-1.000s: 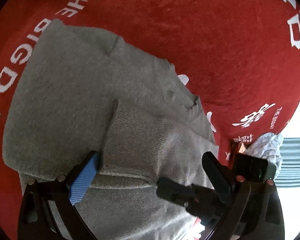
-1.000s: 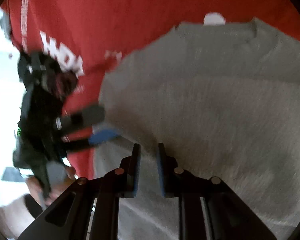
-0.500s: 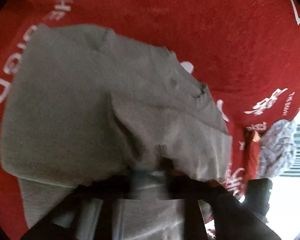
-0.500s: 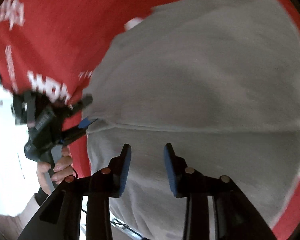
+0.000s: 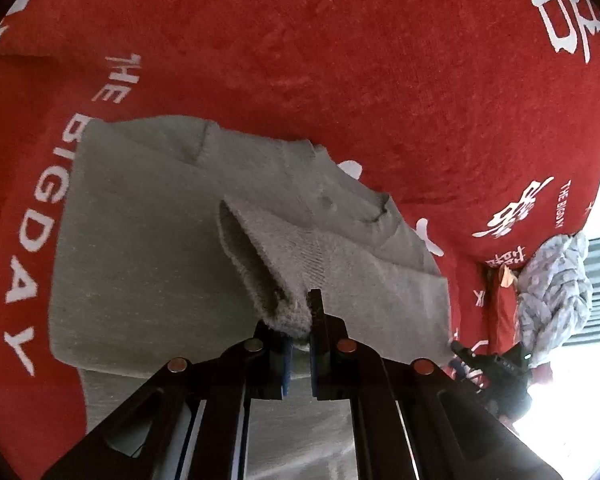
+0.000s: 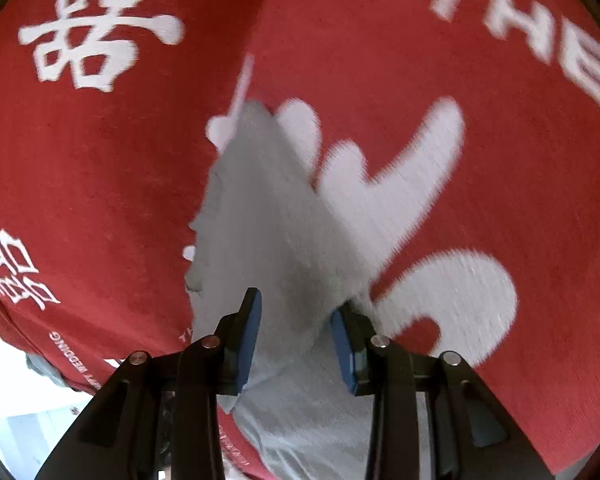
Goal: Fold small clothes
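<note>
A grey knit sweater (image 5: 139, 240) lies on a red cloth (image 5: 340, 60) with white lettering. One sleeve is folded over its body. My left gripper (image 5: 297, 312) is shut on that sleeve's ribbed cuff (image 5: 267, 248) and holds it slightly raised. In the right wrist view a grey sleeve (image 6: 259, 220) stretches away across the red cloth (image 6: 119, 180). My right gripper (image 6: 297, 324) straddles this sleeve's near end, its jaws closing, the blue pads still apart with the fabric between them. The right gripper (image 5: 496, 364) also shows at the sweater's right edge in the left wrist view.
A crumpled pale patterned cloth (image 5: 552, 292) sits at the table's right edge. The red cloth drops off at the lower left (image 6: 39, 344) of the right wrist view, with bright floor beyond.
My left gripper went from wide open around the cuff to shut on it and lifted a little. The right gripper swept off the sweater's body, rolled, and now sits over the outstretched sleeve.
</note>
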Demonstrator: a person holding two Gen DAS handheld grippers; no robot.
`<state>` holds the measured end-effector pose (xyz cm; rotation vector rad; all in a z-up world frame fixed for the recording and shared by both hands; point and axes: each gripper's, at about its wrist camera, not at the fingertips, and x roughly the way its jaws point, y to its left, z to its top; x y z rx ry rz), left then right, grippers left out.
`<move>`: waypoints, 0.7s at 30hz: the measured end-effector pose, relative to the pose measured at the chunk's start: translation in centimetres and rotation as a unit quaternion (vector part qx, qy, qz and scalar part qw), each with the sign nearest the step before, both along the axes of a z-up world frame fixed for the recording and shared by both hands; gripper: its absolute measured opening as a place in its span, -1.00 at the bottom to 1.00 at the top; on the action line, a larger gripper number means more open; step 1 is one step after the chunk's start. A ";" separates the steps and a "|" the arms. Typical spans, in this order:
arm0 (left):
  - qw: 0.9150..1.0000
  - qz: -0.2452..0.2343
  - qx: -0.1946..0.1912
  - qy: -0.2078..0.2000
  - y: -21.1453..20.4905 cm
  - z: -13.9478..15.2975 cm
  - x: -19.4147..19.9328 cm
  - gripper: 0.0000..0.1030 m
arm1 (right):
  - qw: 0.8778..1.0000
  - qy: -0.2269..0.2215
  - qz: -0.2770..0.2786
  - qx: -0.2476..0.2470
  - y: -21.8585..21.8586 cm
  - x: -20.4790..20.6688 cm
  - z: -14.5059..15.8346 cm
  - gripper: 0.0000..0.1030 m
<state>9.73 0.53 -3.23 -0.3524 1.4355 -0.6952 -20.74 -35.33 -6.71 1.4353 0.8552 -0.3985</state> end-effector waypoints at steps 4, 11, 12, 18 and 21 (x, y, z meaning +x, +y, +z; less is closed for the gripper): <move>0.999 -0.022 0.034 0.001 -0.1 -1.5 -1.0 -0.86 | 0.997 0.037 0.046 -0.056 -0.1 1.3 0.9 -0.84; 0.996 -0.020 0.089 -0.006 1.4 -2.4 -2.7 -0.75 | 0.990 0.061 0.079 -0.094 0.0 0.4 -0.7 -0.92; 0.994 -0.018 0.103 -0.012 1.7 -2.1 -2.7 -0.60 | 0.990 0.062 0.085 -0.096 0.0 0.4 -0.7 -0.92; 0.982 -0.016 0.174 -0.069 3.8 0.4 -2.7 0.40 | 0.985 0.080 0.116 -0.099 0.6 0.0 0.5 -0.80; 0.982 -0.017 0.176 -0.066 4.2 0.9 -2.5 0.40 | 0.980 0.108 0.123 -0.115 1.4 -0.8 1.7 -0.56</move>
